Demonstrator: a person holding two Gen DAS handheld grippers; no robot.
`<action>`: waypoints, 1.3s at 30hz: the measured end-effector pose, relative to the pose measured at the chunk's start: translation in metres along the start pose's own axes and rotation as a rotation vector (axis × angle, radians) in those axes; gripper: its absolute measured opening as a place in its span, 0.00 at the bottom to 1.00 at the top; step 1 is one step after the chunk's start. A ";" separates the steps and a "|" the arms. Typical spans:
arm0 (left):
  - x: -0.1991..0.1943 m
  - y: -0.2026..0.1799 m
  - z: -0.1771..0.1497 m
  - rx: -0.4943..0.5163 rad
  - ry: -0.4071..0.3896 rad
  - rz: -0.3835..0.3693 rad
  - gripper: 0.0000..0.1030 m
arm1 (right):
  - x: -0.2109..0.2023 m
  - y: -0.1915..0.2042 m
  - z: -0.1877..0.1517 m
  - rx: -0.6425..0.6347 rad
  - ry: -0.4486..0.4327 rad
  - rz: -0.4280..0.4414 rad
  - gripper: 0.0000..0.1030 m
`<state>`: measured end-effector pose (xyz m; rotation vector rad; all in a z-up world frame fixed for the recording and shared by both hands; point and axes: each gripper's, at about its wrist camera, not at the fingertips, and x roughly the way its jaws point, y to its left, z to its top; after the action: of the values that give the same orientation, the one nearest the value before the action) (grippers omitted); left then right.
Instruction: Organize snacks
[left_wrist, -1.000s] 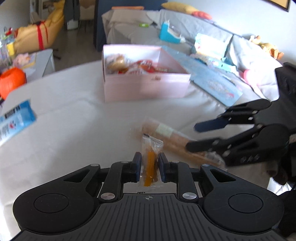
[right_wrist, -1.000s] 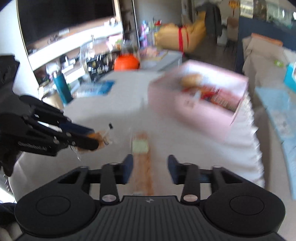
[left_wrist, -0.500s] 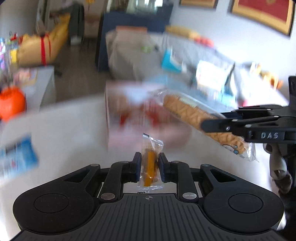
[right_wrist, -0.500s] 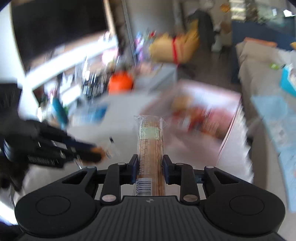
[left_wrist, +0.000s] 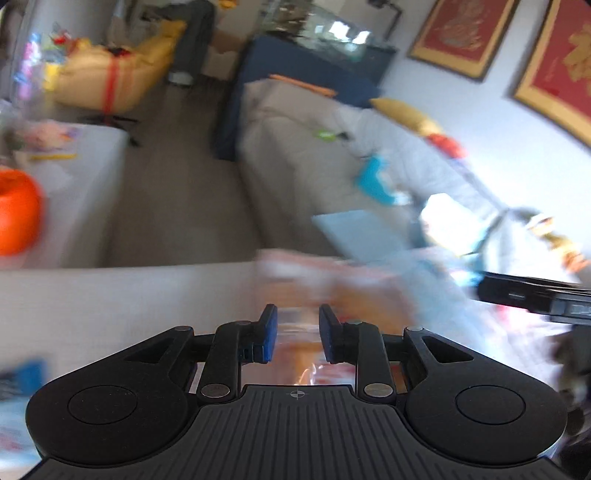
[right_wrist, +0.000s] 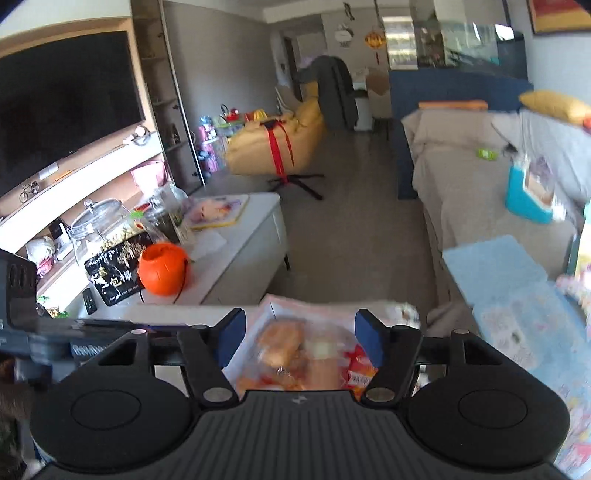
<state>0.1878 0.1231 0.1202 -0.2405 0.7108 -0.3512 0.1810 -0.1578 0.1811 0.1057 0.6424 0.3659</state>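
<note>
Snacks (right_wrist: 295, 354) in 1 pink box (right_wrist: 317, 306)

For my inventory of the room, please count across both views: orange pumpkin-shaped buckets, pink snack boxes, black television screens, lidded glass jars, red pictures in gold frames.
Orange pumpkin-shaped plastic bucket: 1
Pink cardboard snack box: 1
Black television screen: 1
Clear glass jar with lid: 1
Red pictures in gold frames: 2
Total: 6

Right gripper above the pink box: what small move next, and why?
Probably lift the right gripper clear of the pink box. Its fingers have just been opening, nothing is gripped between them, and the long biscuit pack lies inside the box.
</note>
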 end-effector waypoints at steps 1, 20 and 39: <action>-0.004 0.018 -0.003 0.006 0.003 0.057 0.27 | 0.005 -0.004 -0.009 0.013 0.017 0.005 0.65; -0.069 0.136 -0.102 -0.257 0.050 0.318 0.26 | 0.019 0.069 -0.114 -0.185 0.188 0.142 0.76; -0.134 0.077 -0.183 -0.301 0.074 0.274 0.26 | 0.012 0.170 -0.211 -0.297 0.404 0.362 0.76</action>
<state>-0.0122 0.2291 0.0395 -0.4110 0.8583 0.0098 0.0122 0.0016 0.0414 -0.1430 0.9620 0.8415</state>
